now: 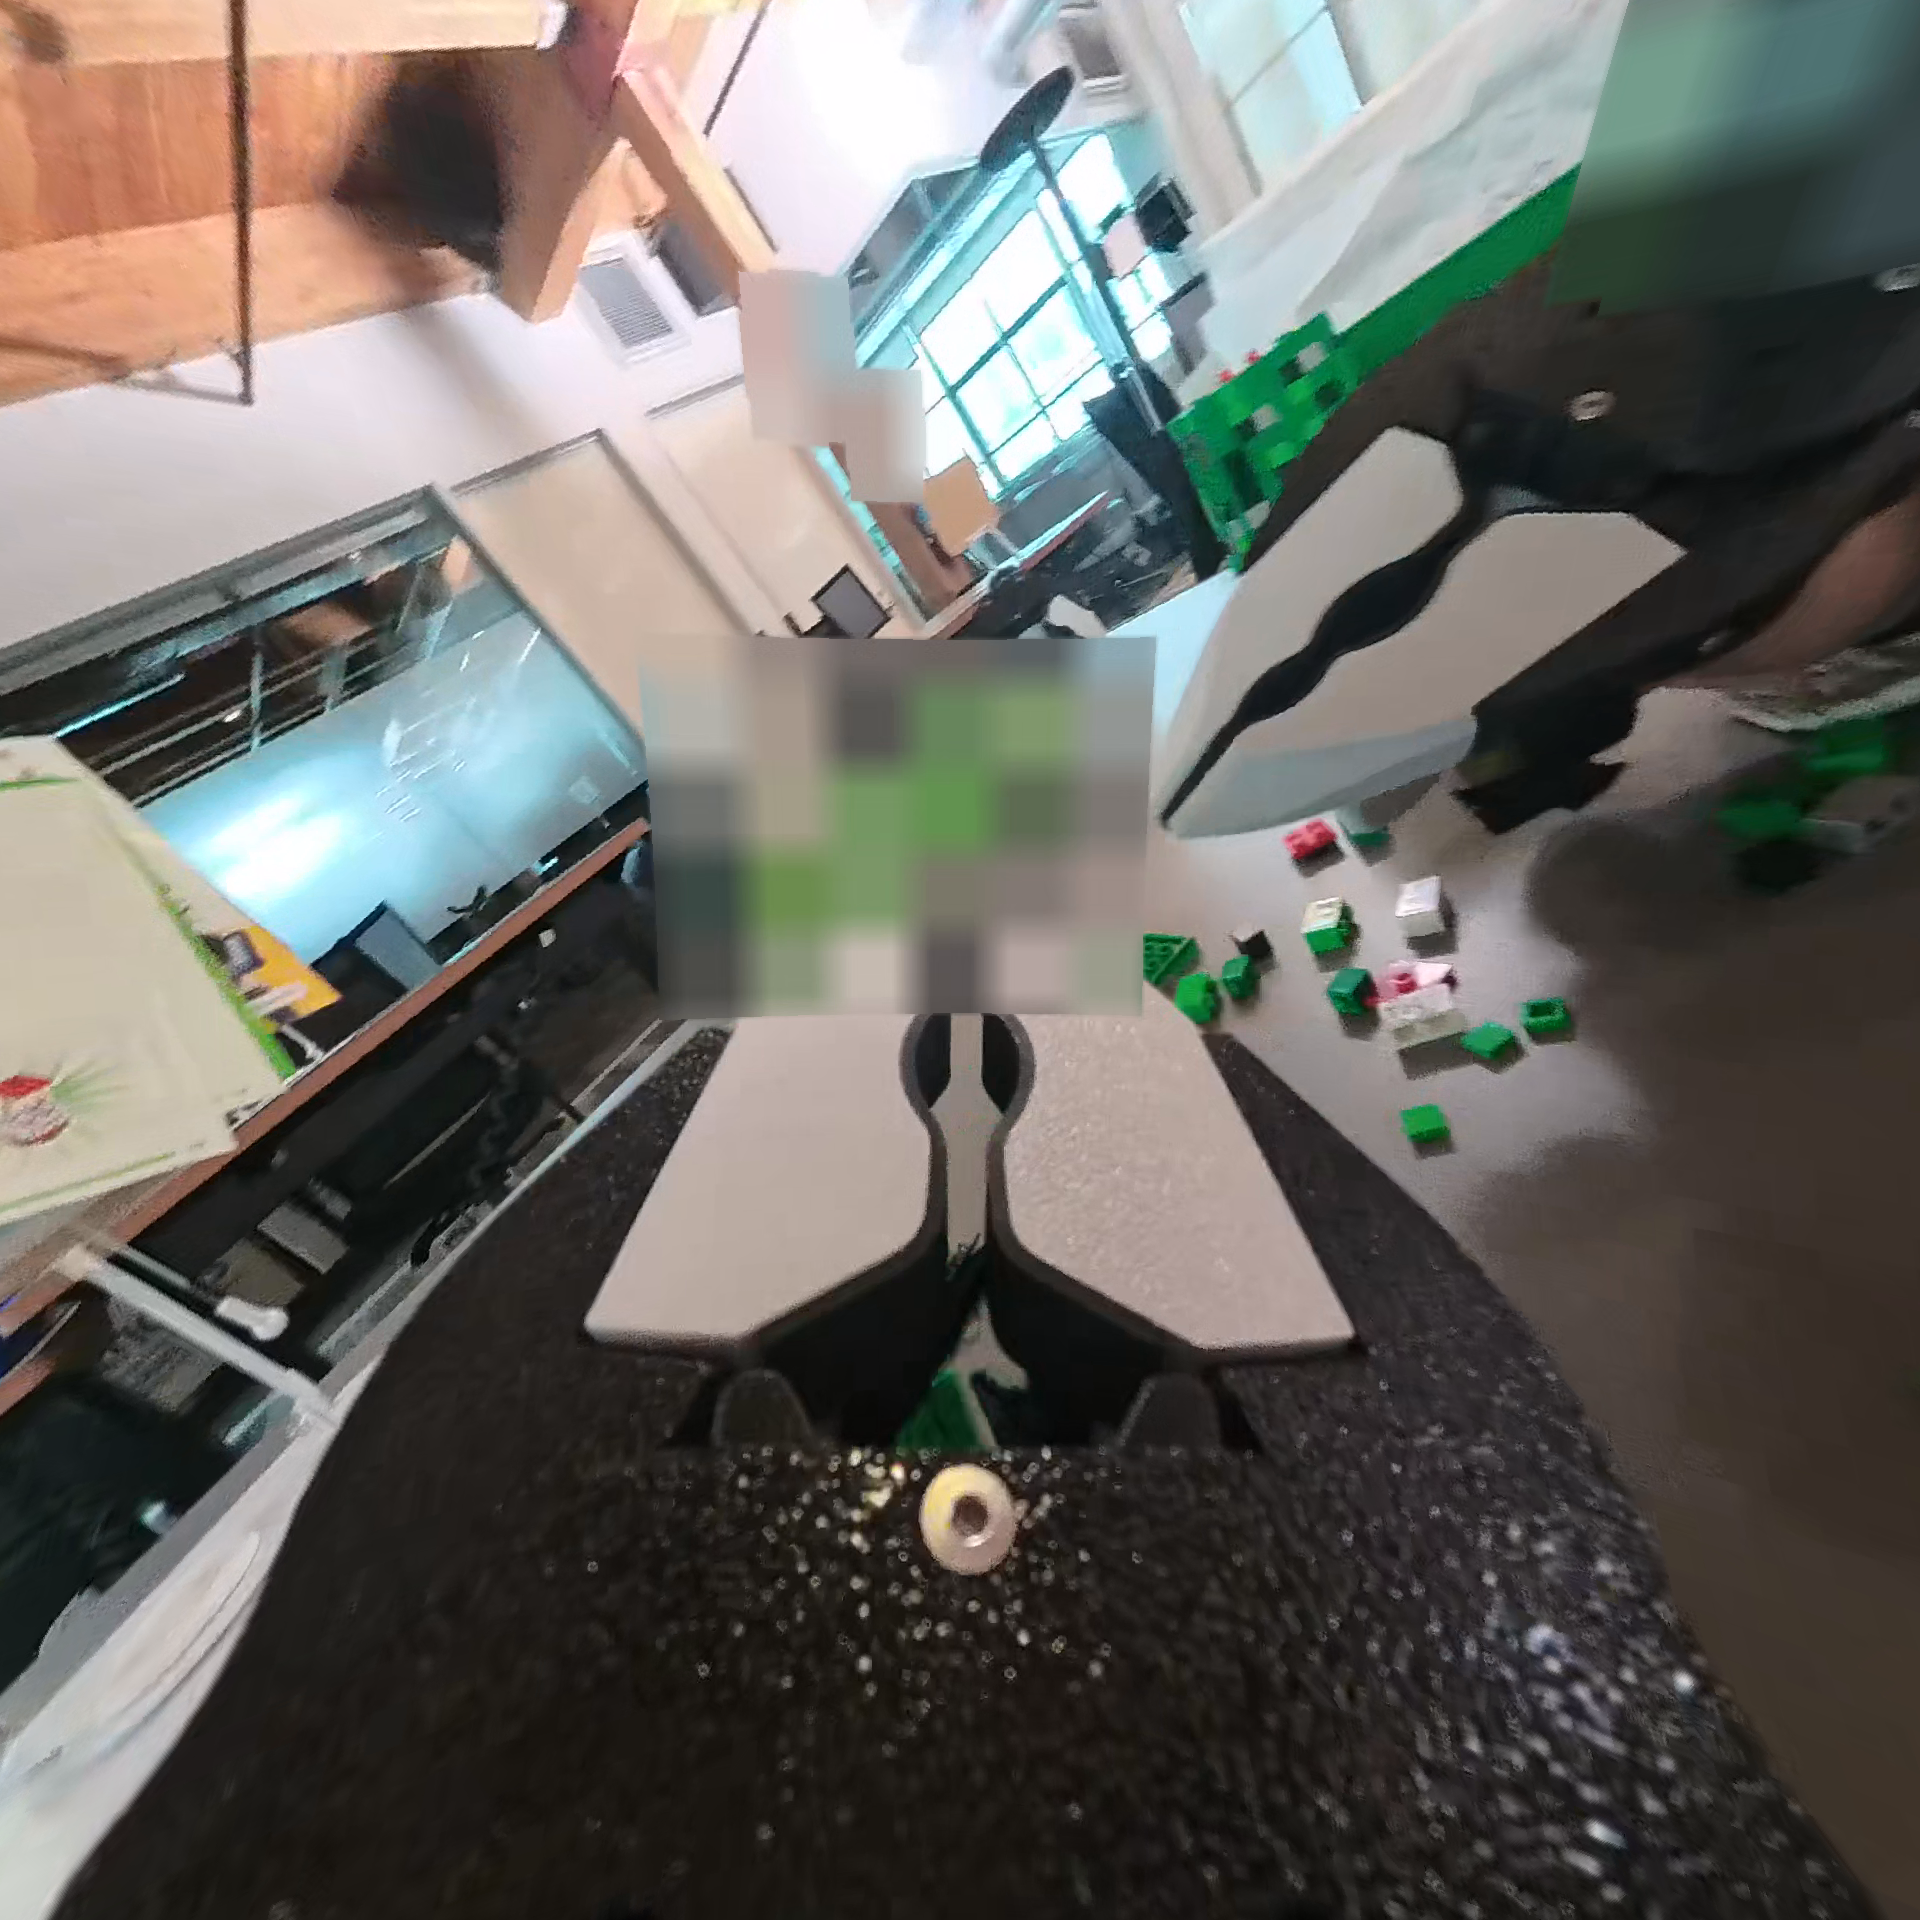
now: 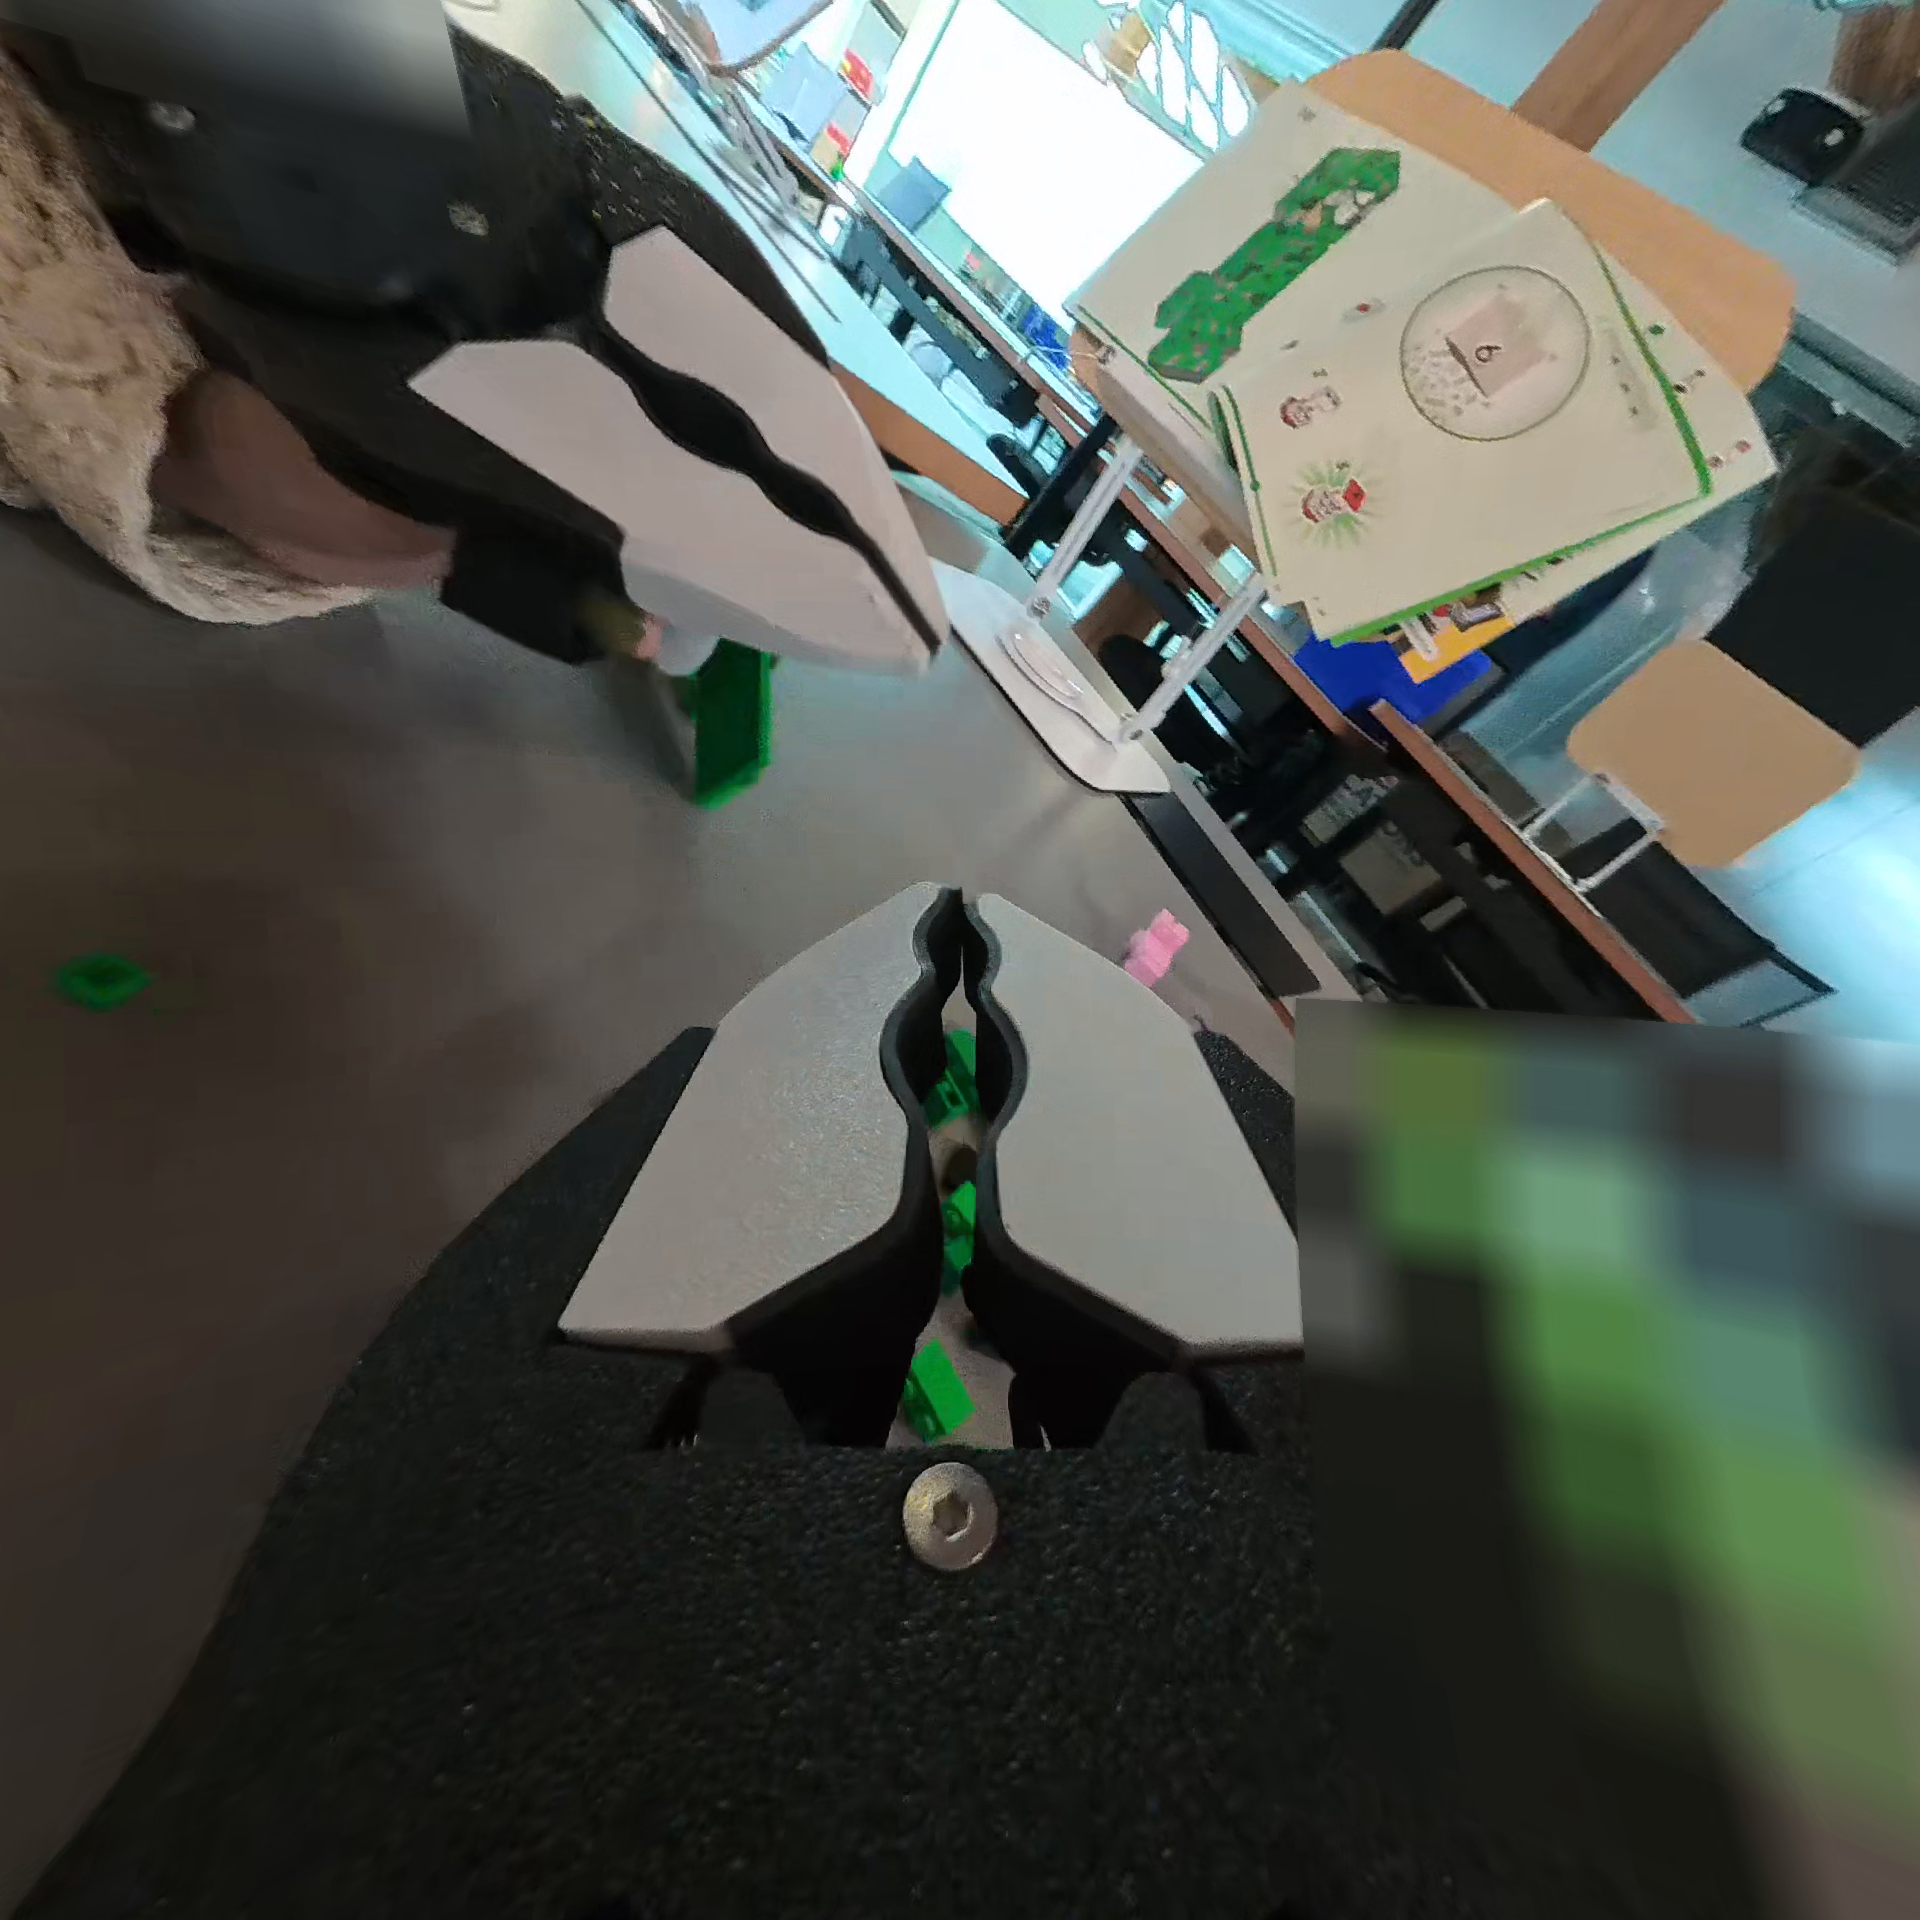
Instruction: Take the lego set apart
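My left gripper (image 1: 966,1034) is shut, its fingers held slightly apart on a thin green lego piece (image 2: 732,727) that hangs below them; a sliver of that piece shows under the fingers in the left wrist view (image 1: 935,1403). My right gripper (image 2: 961,909) is shut with its tips touching and nothing visible between them. It hovers over loose green bricks (image 2: 940,1387) on the grey table (image 2: 416,883). Each gripper shows in the other's view: the right (image 1: 1179,816), the left (image 2: 928,652). A green lego build (image 1: 1262,436) stands behind the right gripper.
Several loose green, white, pink and red bricks (image 1: 1392,997) lie scattered on the table. A pink brick (image 2: 1155,943) and a green tile (image 2: 99,980) lie apart. An instruction booklet (image 2: 1455,416) rests on a white stand (image 2: 1081,727) at the table edge.
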The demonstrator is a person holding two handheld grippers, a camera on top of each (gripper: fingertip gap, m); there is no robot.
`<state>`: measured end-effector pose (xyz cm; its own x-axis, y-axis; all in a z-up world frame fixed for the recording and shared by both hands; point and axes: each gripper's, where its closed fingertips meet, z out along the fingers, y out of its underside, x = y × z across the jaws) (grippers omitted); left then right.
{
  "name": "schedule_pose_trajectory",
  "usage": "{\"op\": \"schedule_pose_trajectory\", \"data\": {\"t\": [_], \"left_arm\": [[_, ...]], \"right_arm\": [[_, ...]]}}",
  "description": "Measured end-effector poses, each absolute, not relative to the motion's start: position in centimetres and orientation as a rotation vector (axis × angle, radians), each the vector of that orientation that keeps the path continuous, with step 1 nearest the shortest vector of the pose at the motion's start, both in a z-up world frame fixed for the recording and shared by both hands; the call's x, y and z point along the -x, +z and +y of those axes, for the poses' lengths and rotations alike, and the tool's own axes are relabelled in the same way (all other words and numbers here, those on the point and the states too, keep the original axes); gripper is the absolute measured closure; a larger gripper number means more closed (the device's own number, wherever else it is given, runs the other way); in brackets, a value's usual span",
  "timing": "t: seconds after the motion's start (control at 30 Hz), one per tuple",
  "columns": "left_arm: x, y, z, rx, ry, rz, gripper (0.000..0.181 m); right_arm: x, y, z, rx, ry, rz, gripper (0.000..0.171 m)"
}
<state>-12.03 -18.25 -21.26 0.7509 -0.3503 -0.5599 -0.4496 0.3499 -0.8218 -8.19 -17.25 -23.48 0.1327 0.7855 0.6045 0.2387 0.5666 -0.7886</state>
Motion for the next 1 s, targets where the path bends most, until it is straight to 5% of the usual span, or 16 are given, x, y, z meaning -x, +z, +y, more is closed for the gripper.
{"op": "schedule_pose_trajectory", "data": {"t": [0.03,0.27,0.67,0.8,1.0], "left_arm": [[12.3,-21.1,-18.1,1.249,0.068,0.750,0.181],[11.3,-21.2,-18.9,1.198,0.090,0.821,0.181],[7.6,-27.4,-20.4,1.207,0.765,1.333,0.178],[11.3,-28.0,-18.5,1.628,0.620,1.193,0.153],[17.3,-30.1,-18.1,2.141,0.366,1.668,0.122]], "right_arm": [[8.0,-23.4,-16.9,0.953,0.492,-1.408,0.171],[6.4,-21.9,-14.1,0.994,0.473,-1.233,0.171],[3.9,-19.9,-12.0,1.009,0.520,-1.066,0.171],[3.6,-19.8,-11.8,1.020,0.543,-1.048,0.171],[3.6,-20.3,-11.3,1.064,0.602,-1.030,0.171]]}}
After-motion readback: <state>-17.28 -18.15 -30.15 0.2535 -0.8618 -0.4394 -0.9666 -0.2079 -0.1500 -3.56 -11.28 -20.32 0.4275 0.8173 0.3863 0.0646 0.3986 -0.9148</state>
